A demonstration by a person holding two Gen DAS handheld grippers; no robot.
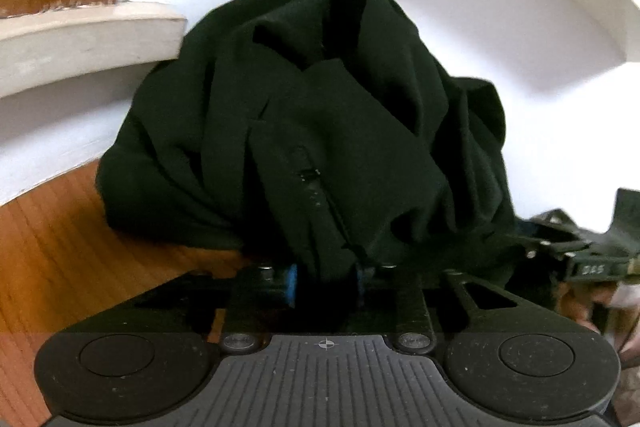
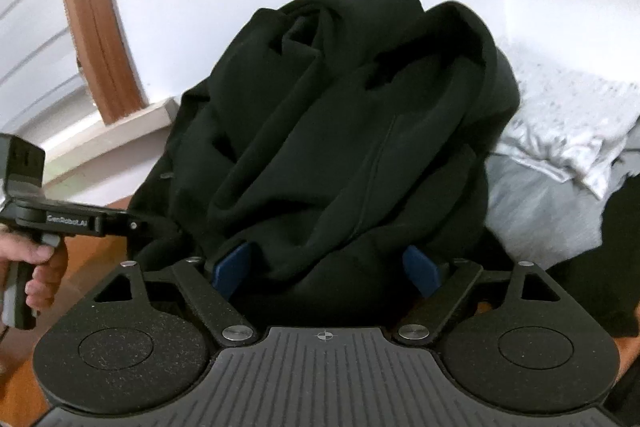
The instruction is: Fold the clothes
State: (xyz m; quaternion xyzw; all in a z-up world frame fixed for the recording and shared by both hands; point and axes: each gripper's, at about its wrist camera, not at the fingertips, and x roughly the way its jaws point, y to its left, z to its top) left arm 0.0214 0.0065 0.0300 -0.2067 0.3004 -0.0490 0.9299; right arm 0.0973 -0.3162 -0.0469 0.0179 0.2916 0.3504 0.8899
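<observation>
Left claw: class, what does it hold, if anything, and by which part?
The left claw pinches a fold at the near bottom edge of the bunched black garment. Which part of the garment that fold is cannot be told.

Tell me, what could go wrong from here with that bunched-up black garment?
1. The left gripper pinches only a narrow bunch of the black garment; that may slip free when lifted.
2. The right gripper stands open around a thick wad, so closing there might grab several layers at once and keep the cloth from spreading flat.
3. Part of the garment hangs over the grey bedding, which could be dragged along.
</observation>
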